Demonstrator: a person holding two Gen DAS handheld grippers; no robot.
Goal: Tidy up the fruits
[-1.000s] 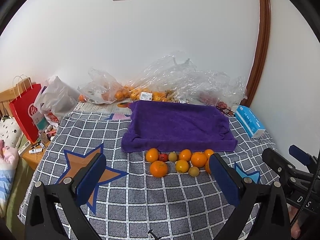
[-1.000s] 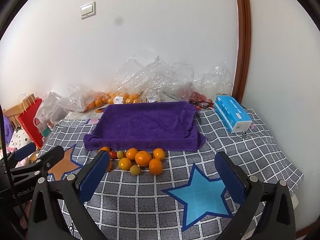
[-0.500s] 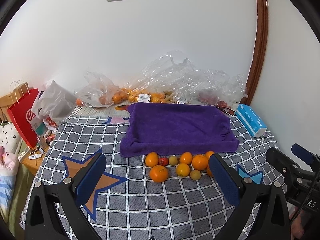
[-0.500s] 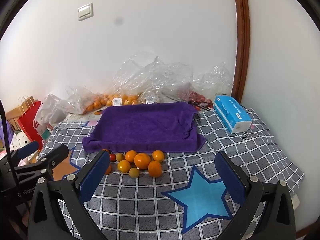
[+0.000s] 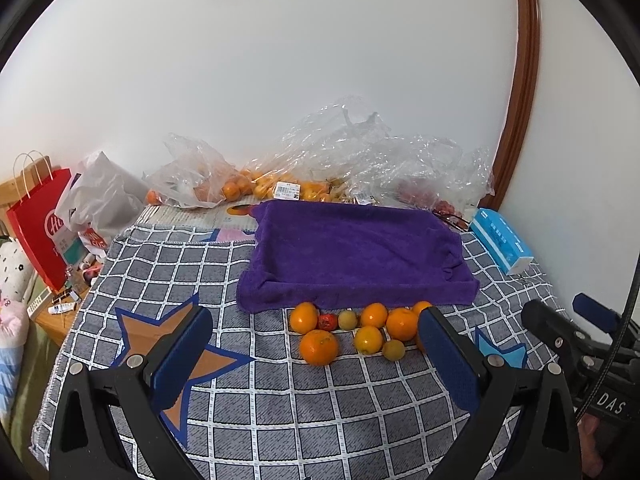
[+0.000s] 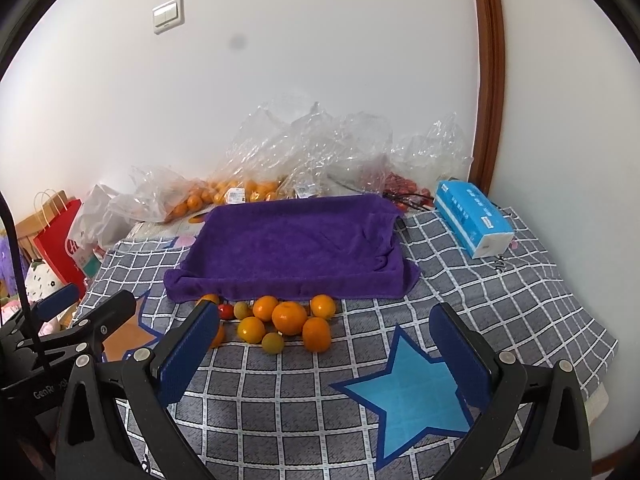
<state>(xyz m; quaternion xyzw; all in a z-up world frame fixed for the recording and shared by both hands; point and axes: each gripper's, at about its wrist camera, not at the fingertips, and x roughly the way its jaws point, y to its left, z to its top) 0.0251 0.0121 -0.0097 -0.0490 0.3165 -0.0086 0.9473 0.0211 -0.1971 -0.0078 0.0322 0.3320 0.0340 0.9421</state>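
From the left wrist view, the left hand-held gripper (image 5: pixel 316 356) is hovering above the grey checked cloth with star patches (image 5: pixel 280 412) that is covering the tabletop, its two blue-padded fingers (image 5: pixel 180 360) standing wide apart and gripping nothing. Just ahead of the fingertips, a cluster of round orange, yellow-green and red fruits (image 5: pixel 356 330) is lying on the cloth, the largest orange (image 5: pixel 319 347) sitting nearest the gripper, while the right-hand finger is hiding the cluster's right edge. Directly beyond the fruits, a purple towel draped over a shallow rectangular tray (image 5: pixel 356 256) is lying empty. Farther ahead, crumpled clear plastic bags holding more oranges (image 5: pixel 320 168) are heaped against the white wall, a blue tissue pack (image 5: pixel 502 245) is resting ahead to the right, and a red paper shopping bag (image 5: pixel 38 220) is standing off to the left. From the right wrist view, the right hand-held gripper (image 6: pixel 324 350) is likewise hanging over the cloth with its fingers spread and empty. The fruits (image 6: pixel 280 320) are lying ahead and slightly left of its centre, the left finger covering a few of them, with the purple towel (image 6: pixel 292 248) just behind and the tissue pack (image 6: pixel 472 218) ahead to the right. The left hand-held gripper (image 6: pixel 56 320) is showing at the far left edge.
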